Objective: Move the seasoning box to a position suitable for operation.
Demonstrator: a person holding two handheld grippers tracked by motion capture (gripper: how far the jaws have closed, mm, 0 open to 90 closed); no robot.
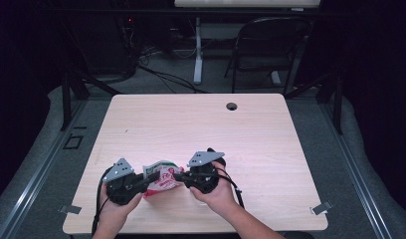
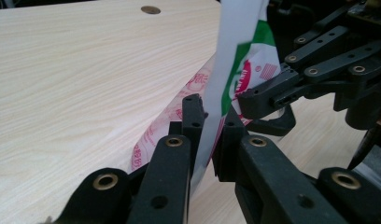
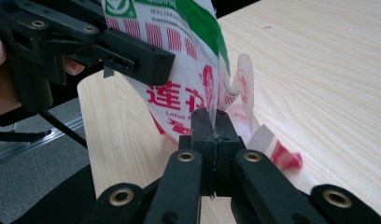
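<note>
A: Where is the bag?

B: The plastic bag [image 1: 161,178], white with red and green print, hangs between the two hand-held grippers near the front edge of the worktop [image 1: 201,124], a little left of its middle.

A: Who has it?

B: Both. The right hand-held gripper [image 3: 212,133] has its jaws pressed together on a thin edge of film. The left hand-held gripper [image 2: 209,123] has a sheet of the bag between its jaws, which stand narrow and close on the film.

A: So which way does the bag lie?

B: It stretches across from one hand-held gripper to the other, along the front edge; each sits at one end, tips facing inward, equally near. My guess is that any pull apart would run along that line and spread the bag's mouth.
</note>
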